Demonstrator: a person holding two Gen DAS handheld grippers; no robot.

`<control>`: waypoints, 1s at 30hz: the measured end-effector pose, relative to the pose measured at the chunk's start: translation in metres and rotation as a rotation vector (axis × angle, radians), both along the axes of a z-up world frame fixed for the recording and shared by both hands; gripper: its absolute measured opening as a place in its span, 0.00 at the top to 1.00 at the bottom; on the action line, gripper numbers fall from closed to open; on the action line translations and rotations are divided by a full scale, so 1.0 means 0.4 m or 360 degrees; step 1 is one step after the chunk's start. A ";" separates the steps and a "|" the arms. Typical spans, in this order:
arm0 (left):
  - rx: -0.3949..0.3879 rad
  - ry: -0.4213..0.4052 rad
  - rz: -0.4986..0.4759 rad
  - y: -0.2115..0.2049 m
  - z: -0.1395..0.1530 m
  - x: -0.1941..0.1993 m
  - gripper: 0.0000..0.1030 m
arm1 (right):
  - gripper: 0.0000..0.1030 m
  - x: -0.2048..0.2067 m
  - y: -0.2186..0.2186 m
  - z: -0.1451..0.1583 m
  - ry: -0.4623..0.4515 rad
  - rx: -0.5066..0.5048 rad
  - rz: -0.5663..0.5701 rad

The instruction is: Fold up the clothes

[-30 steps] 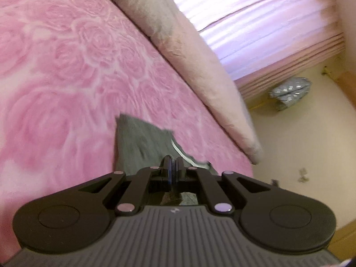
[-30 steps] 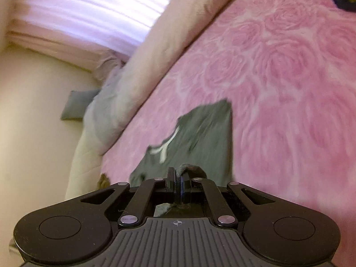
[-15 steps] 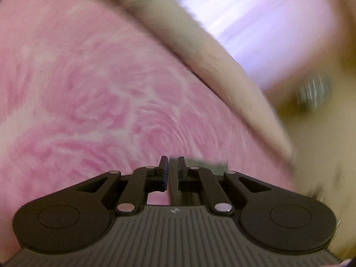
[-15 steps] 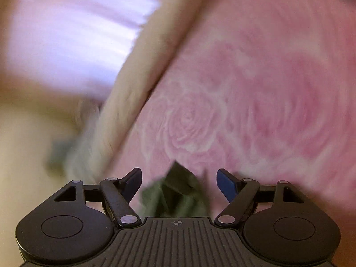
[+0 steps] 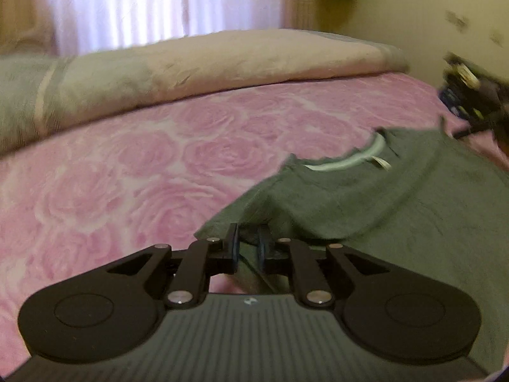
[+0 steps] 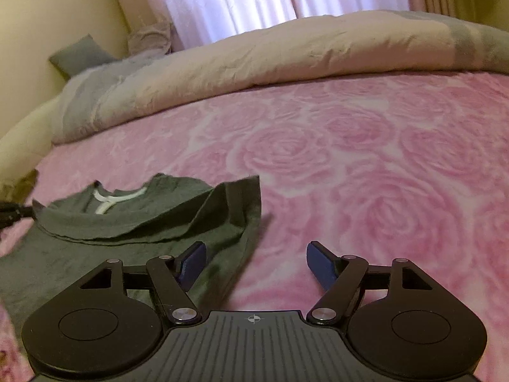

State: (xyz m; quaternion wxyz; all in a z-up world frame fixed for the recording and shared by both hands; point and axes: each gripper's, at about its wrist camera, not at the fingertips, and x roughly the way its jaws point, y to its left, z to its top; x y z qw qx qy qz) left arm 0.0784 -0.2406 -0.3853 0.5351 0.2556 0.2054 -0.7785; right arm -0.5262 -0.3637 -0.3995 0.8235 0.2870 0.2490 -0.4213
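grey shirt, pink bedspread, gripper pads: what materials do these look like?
Grey shirt: soft knit, likely cotton jersey; matte, limp folds, pale neck tape.
Pink bedspread: plush fleece, probably; fuzzy, rose pattern looks embossed.
Right gripper pads: blue, probably rubber or foam; dull surface. Gripper body: black hard plastic, metal pivot pins.

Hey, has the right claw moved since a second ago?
Yes. The right claw was shut on the dark green T-shirt; now it is open and sits off the shirt's right edge, over the pink rose bedspread, with nothing between its pads.
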 end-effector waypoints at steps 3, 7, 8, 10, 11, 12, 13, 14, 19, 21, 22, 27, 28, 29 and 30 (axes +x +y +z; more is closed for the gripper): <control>0.0150 0.0256 0.0237 -0.055 -0.023 0.048 0.89 | 0.28 0.010 -0.043 -0.013 -0.0032 0.0036 -0.0058; 0.0106 0.0304 0.0165 -0.028 -0.007 0.049 0.89 | 0.28 0.003 -0.067 -0.018 -0.0130 0.0067 -0.0082; 0.0096 0.0303 0.0131 -0.021 -0.001 0.048 0.86 | 0.28 -0.004 -0.064 -0.017 -0.0145 0.0074 -0.0070; 0.0076 0.0306 0.0087 -0.016 0.009 0.046 0.83 | 0.28 -0.014 -0.054 -0.017 -0.0145 0.0069 -0.0042; 0.0065 0.0310 0.0080 -0.018 0.014 0.046 0.81 | 0.28 -0.020 -0.049 -0.017 -0.0142 0.0063 -0.0029; 0.0053 0.0315 0.0080 -0.019 0.020 0.047 0.78 | 0.28 -0.023 -0.044 -0.016 -0.0140 0.0055 -0.0019; 0.0050 0.0323 0.0079 -0.026 0.024 0.048 0.77 | 0.28 -0.024 -0.041 -0.017 -0.0139 0.0045 -0.0009; 0.0055 0.0334 0.0074 -0.034 0.025 0.049 0.74 | 0.28 -0.024 -0.039 -0.017 -0.0137 0.0035 0.0001; 0.0146 0.0419 0.0006 -0.072 0.002 0.048 0.75 | 0.36 0.007 -0.036 -0.014 -0.0093 -0.0060 0.0091; 0.0177 0.0455 -0.0023 -0.079 -0.011 0.046 0.99 | 0.36 0.017 -0.046 -0.019 -0.0103 -0.0083 0.0094; 0.0183 0.0462 -0.0038 -0.081 -0.016 0.043 1.00 | 0.36 0.019 -0.052 -0.022 -0.0125 -0.0089 0.0093; 0.0003 0.0618 0.0104 -0.064 0.001 0.073 1.00 | 0.93 0.019 -0.076 -0.029 -0.0264 -0.0090 0.0062; -0.0027 0.0654 0.0189 -0.065 0.002 0.089 1.00 | 0.93 0.017 -0.079 -0.029 -0.0280 -0.0094 0.0044; -0.0042 0.0674 0.0275 -0.067 0.000 0.102 1.00 | 0.93 0.016 -0.084 -0.032 -0.0298 -0.0077 0.0016; -0.0033 0.0676 0.0351 -0.070 -0.006 0.112 1.00 | 0.93 0.014 -0.091 -0.036 -0.0317 -0.0041 -0.0020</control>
